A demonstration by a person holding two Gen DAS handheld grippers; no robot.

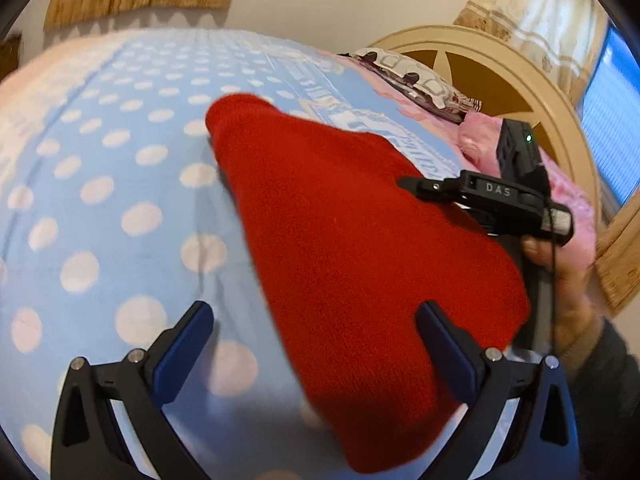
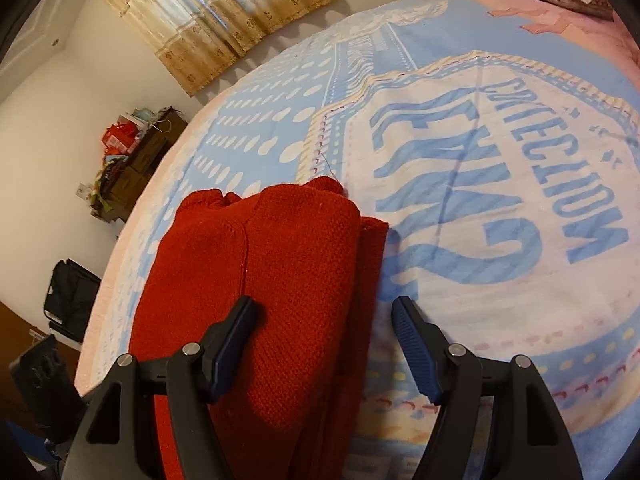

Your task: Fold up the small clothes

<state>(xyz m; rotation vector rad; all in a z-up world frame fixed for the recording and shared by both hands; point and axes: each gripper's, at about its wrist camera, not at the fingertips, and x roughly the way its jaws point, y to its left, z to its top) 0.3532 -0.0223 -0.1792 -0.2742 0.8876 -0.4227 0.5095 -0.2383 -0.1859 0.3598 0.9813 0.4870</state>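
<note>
A red knitted garment (image 1: 344, 248) lies folded into a long narrow bundle on the blue polka-dot bedspread (image 1: 100, 184). My left gripper (image 1: 316, 322) is open, its jaws wide apart just above the near end of the garment, holding nothing. The right gripper shows in the left wrist view (image 1: 408, 184) at the garment's far right edge, held by a hand. In the right wrist view the same garment (image 2: 280, 288) lies in layered folds. My right gripper (image 2: 324, 320) is open over its right edge, one finger above the knit, the other above the bedspread (image 2: 500, 200).
A round wooden headboard (image 1: 552, 92) and a patterned pillow (image 1: 416, 80) are at the bed's far right. Curtains (image 2: 216, 12) hang on the wall. A cluttered dark dresser (image 2: 132, 160) and a black bag (image 2: 68, 296) stand beside the bed.
</note>
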